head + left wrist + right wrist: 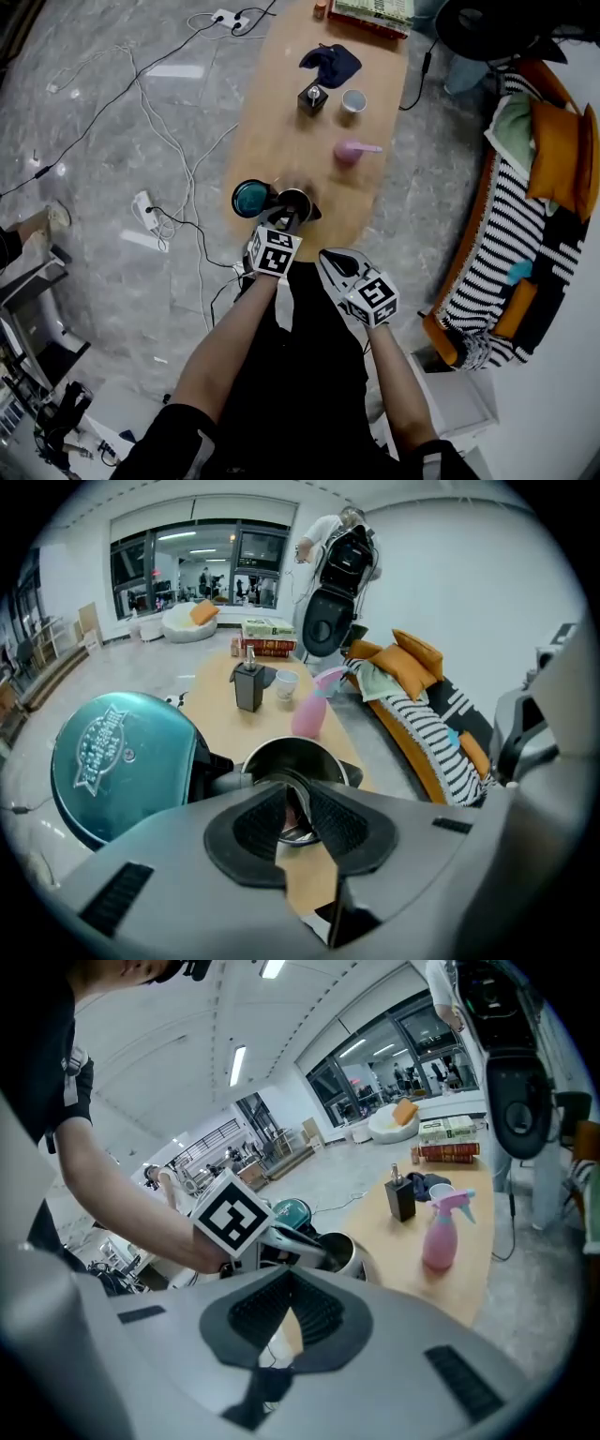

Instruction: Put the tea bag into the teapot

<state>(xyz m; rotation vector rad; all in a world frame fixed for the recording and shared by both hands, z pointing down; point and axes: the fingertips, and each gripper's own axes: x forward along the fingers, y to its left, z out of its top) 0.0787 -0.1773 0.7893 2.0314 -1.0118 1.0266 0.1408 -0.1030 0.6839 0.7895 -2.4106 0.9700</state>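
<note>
The left gripper (293, 794) is hovering right over the open mouth of the steel teapot (298, 759), its jaws clenched on the tea bag (291, 816). Only a small pinkish-brown sliver of the tea bag is showing between the ribbed pads, just above the teapot's rim. Too little of it is visible to tell which way its long axis is running. The teapot is standing upright at the near end of the wooden tabletop (281, 122), its mouth facing up. Its teal lid (122, 761) is swung open on the left side, inner face turned towards the gripper. The right gripper (330, 259) is hanging off the tabletop's near edge, just beside the left one, jaws pressed together on nothing. Farther along the tabletop a pink spray bottle (349, 151), a black dispenser (312, 98) and a white cup (353, 100) are standing well apart from the teapot.
</note>
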